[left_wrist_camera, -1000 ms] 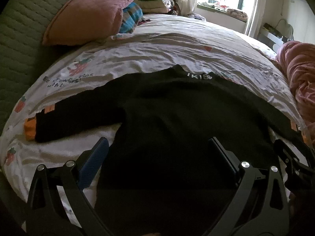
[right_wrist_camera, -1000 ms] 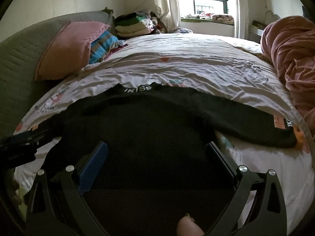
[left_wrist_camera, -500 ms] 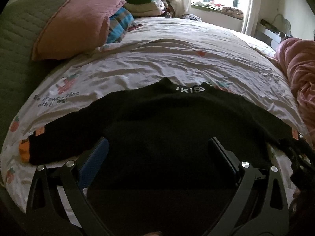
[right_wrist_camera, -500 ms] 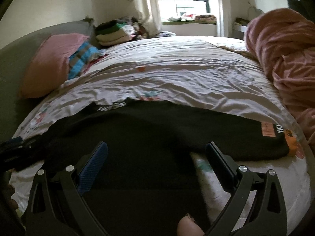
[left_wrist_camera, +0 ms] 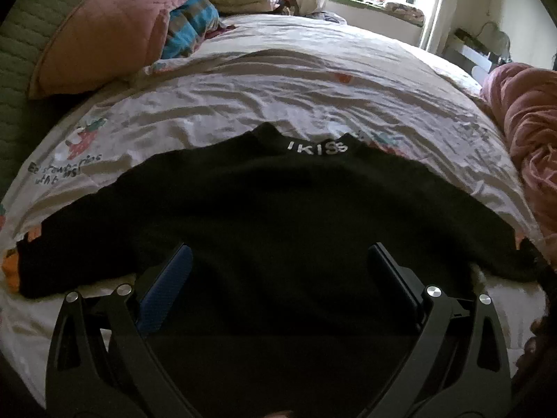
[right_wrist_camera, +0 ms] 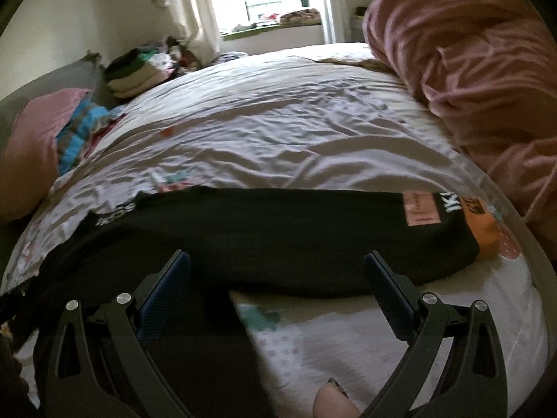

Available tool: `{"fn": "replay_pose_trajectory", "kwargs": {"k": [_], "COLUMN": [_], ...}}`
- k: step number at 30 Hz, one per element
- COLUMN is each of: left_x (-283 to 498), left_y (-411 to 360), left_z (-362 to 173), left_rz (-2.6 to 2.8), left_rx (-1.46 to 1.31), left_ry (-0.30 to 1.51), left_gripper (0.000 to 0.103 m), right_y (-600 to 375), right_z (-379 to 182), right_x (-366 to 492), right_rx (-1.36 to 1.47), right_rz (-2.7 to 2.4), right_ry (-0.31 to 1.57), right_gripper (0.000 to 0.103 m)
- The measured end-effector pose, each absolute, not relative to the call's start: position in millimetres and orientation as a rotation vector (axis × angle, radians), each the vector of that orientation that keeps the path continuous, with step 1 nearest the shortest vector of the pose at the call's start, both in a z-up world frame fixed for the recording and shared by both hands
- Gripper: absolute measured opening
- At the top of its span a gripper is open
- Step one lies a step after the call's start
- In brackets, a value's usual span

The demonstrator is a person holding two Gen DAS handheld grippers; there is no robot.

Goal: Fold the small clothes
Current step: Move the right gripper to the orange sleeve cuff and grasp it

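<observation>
A small black sweater [left_wrist_camera: 278, 209] lies flat on the bed, its collar with white letters [left_wrist_camera: 316, 148] pointing away and both sleeves spread out. My left gripper [left_wrist_camera: 278, 254] is open and empty above the sweater's lower body. In the right wrist view the right sleeve [right_wrist_camera: 313, 233] runs to the right and ends in an orange cuff [right_wrist_camera: 484, 226] with a pink patch. My right gripper [right_wrist_camera: 276, 261] is open and empty above the sleeve near the armpit.
The printed white bedsheet [left_wrist_camera: 296, 80] covers the bed. A pink pillow [left_wrist_camera: 104, 28] and a striped cloth [left_wrist_camera: 188, 28] lie at the back left. A pile of folded clothes [right_wrist_camera: 139, 73] is at the far end. A pink duvet [right_wrist_camera: 487, 69] is bunched on the right.
The right gripper has swung to the right, from above the sweater's body to above its right sleeve. The left gripper has shifted a little and still hovers over the body. Both stayed open.
</observation>
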State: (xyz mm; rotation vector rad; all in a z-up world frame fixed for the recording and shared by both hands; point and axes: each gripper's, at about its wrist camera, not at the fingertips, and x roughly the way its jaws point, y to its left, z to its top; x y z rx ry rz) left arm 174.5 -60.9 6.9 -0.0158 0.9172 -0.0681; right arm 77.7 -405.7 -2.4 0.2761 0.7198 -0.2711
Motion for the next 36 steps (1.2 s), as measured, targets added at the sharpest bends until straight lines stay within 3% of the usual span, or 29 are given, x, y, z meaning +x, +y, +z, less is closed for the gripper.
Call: {"fn": "replay_pose_trajectory", "kwargs": {"k": [19,31,34,36], "left_x": [203,204,202,199], "left_y": [-98,-90,-84,-81], "left_z": [-31,-44,-37,-30], "left_rz": [-0.096,-0.062,-0.052,-0.055], "left_rx": [0.046,0.048,0.033,0.019], "left_ry": [0.946,0.919,0.899,0.888], "left_gripper": [0.094,0.094,0.094,0.094], "right_y": [-522,-565,-575,-581], "right_z": [-62,-77,-78,-77], "right_x": [63,76,75,72], "right_rx": [0.599,0.690,0.724,0.742], "right_rz": [-0.505,-0.524,-0.546,-0.566], "right_ry": [0.829,0.731,0.697,0.666], "right_gripper": [0.099,0.098,0.082,0.044]}}
